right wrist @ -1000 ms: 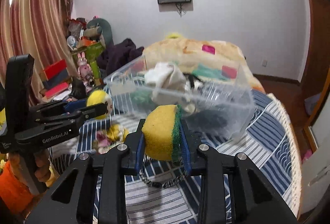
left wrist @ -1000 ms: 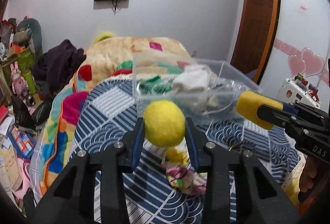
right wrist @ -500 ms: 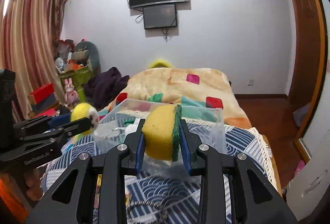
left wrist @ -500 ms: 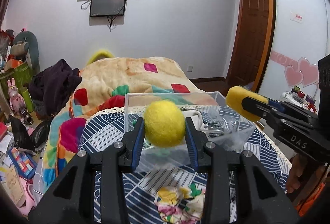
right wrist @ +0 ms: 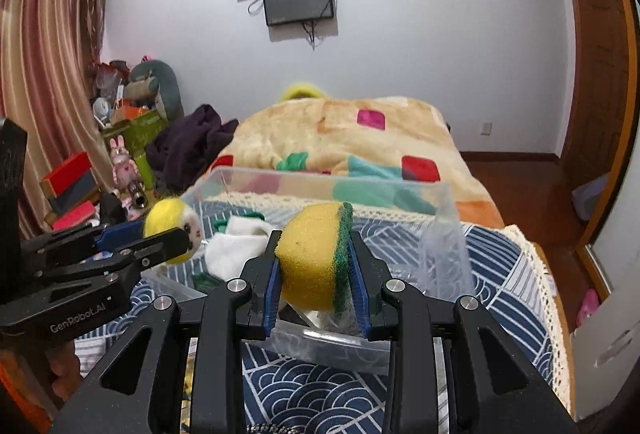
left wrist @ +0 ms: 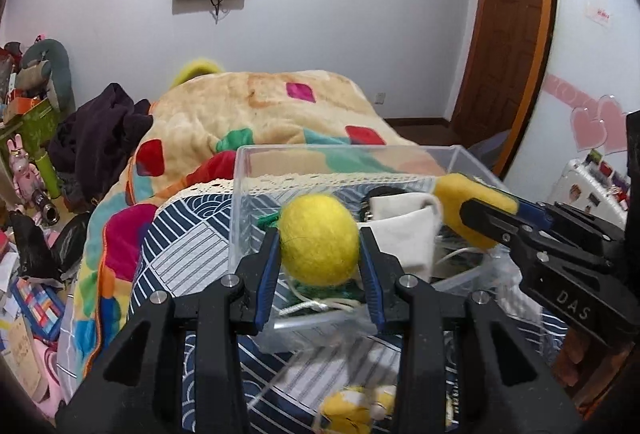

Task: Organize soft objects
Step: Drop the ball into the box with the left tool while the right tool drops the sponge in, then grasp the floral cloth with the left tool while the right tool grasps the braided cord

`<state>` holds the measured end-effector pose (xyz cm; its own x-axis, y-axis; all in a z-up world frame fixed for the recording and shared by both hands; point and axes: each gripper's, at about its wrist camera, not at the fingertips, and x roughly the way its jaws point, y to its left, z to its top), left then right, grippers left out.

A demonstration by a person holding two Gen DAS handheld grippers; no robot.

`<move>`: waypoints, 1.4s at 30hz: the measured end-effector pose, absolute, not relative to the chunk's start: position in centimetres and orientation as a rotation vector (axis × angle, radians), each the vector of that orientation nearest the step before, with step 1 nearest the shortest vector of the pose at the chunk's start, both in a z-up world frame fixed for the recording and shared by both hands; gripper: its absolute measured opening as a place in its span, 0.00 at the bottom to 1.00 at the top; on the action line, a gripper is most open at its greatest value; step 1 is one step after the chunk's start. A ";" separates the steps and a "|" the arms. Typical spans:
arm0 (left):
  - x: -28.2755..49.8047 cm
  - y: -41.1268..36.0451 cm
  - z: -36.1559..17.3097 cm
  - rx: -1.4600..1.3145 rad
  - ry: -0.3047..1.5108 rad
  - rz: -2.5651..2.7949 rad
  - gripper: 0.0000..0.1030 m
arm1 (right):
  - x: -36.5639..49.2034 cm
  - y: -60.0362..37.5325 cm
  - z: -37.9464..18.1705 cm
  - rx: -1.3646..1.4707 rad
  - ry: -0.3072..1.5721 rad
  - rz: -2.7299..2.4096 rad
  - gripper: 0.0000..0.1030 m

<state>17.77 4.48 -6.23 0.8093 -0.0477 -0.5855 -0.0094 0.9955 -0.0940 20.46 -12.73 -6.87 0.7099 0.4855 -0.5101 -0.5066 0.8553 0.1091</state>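
Observation:
My left gripper (left wrist: pixel 319 254) is shut on a yellow felt ball (left wrist: pixel 319 239) and holds it over the near edge of a clear plastic bin (left wrist: pixel 240 202). My right gripper (right wrist: pixel 315 270) is shut on a yellow sponge with a green scouring side (right wrist: pixel 312 258), also above the bin's near wall (right wrist: pixel 340 346). Each gripper shows in the other's view: the right gripper (left wrist: pixel 476 212) with the sponge, the left gripper (right wrist: pixel 176 234) with the ball. A white cloth (left wrist: pixel 404 230), something green and a cord lie inside the bin.
The bin stands on a blue-and-white patterned cover (right wrist: pixel 500 294) on a bed. A colourful blanket (left wrist: pixel 260 114) lies behind it. A small floral cloth (left wrist: pixel 352 410) lies in front of the bin. Toys and boxes (right wrist: pixel 72 186) crowd the floor at the left.
Both grippers have moved forward and lowered toward the bin, bringing the ball and sponge over its near edge. The bin now looks closer and larger. Both holds are unchanged.

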 end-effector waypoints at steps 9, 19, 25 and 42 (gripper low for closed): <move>18.0 4.1 -6.7 -0.066 0.658 -0.027 0.39 | 20.5 -12.8 -7.6 -0.077 0.584 0.538 0.28; 16.1 3.9 -5.1 -0.074 0.608 -0.042 0.54 | 19.4 -13.6 -6.4 -0.090 0.545 0.516 0.54; 14.1 3.7 -3.6 -0.070 0.548 -0.053 0.66 | 18.2 -15.0 -4.9 -0.064 0.485 0.504 0.72; 9.2 3.5 -7.6 -0.099 0.643 -0.095 0.79 | 14.8 -16.2 -8.0 -0.074 0.563 0.588 0.83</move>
<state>9.17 3.49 -7.56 0.7962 -0.1187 -0.5932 0.0571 0.9909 -0.1216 14.84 -16.23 -8.02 0.6863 0.5051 -0.5233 -0.5445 0.8338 0.0907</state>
